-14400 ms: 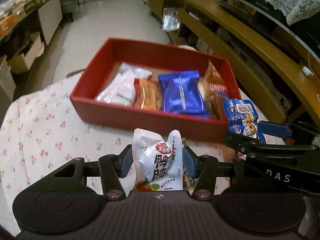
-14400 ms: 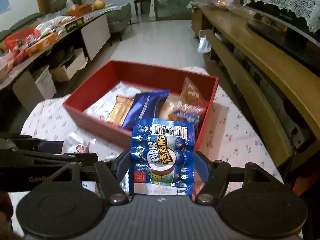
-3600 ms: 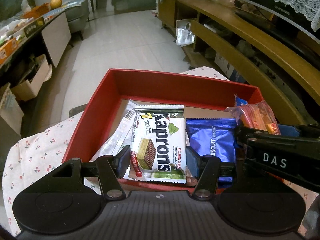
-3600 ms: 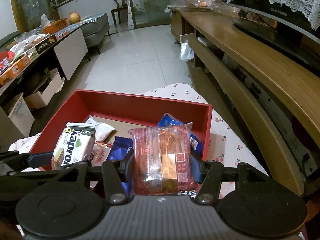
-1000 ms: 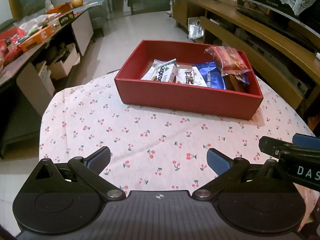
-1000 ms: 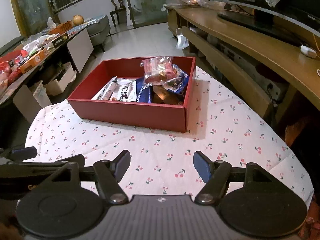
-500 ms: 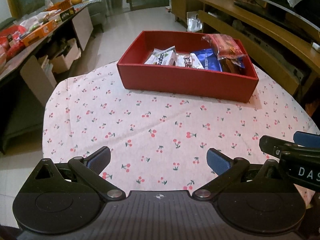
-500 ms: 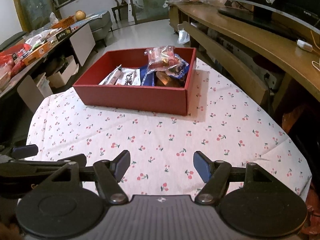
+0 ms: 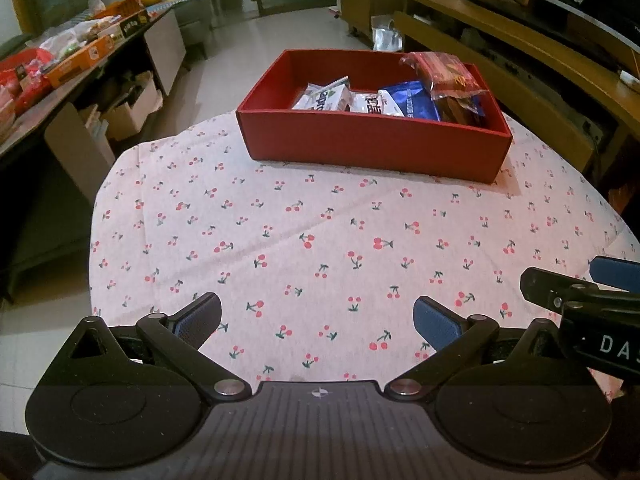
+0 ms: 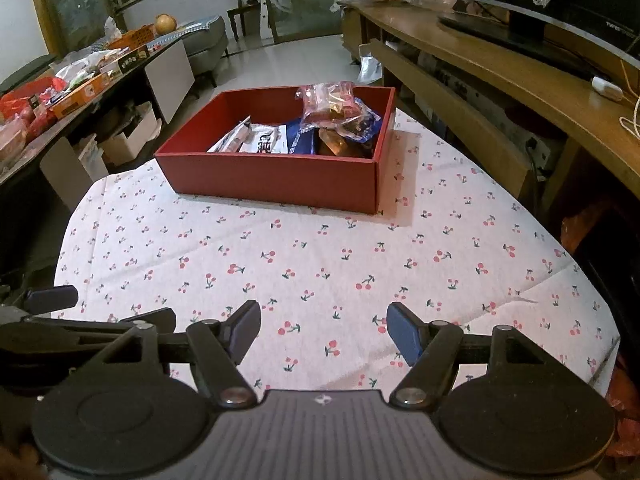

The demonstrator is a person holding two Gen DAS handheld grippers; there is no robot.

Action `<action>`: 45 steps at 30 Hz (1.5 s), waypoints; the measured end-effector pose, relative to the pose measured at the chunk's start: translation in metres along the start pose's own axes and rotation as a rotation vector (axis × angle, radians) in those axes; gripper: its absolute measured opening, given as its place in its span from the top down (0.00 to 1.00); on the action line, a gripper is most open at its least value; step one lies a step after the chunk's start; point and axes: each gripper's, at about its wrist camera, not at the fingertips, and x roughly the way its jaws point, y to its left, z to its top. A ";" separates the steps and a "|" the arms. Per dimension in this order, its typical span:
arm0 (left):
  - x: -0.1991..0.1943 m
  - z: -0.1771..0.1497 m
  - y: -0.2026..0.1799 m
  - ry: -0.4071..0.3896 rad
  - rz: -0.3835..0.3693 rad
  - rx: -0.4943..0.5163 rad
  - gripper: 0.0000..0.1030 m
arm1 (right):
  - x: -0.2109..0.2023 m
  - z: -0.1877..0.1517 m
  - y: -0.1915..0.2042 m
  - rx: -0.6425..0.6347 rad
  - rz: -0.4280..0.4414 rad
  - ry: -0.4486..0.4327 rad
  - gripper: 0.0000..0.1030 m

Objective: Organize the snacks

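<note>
A red box point(image 9: 372, 148) point(image 10: 272, 178) stands at the far side of the cherry-print tablecloth point(image 9: 320, 240) point(image 10: 320, 264). Several snack packs lie inside it: a white Kaprons wafer pack point(image 9: 322, 98), a blue biscuit pack point(image 9: 412, 102) and a clear red-tinted pack point(image 9: 444, 72) point(image 10: 330, 102) on top at the right. My left gripper point(image 9: 318, 318) hangs over the near part of the cloth, open, nothing between its fingers. My right gripper point(image 10: 323, 330) is beside it to the right, open and holding nothing. Each gripper's fingers show at the edge of the other's view.
A long wooden shelf unit point(image 10: 500, 80) runs along the right. A dark side table point(image 9: 60, 68) crowded with boxes and bags stands at the left, with cardboard boxes point(image 9: 128, 112) under it. The cloth falls away over the table's edges at left and right.
Both grippers have drawn back from the red box toward the near edge of the table, so the box looks smaller and more cloth shows. Both stay open and hold nothing.
</note>
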 end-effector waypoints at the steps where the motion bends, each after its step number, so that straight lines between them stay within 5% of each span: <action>1: 0.000 -0.001 0.000 0.001 0.000 0.001 0.00 | 0.000 -0.001 0.000 -0.001 0.000 0.001 0.27; 45: -0.008 -0.017 0.005 0.024 -0.016 -0.012 0.00 | -0.014 -0.016 0.004 -0.012 0.010 0.005 0.23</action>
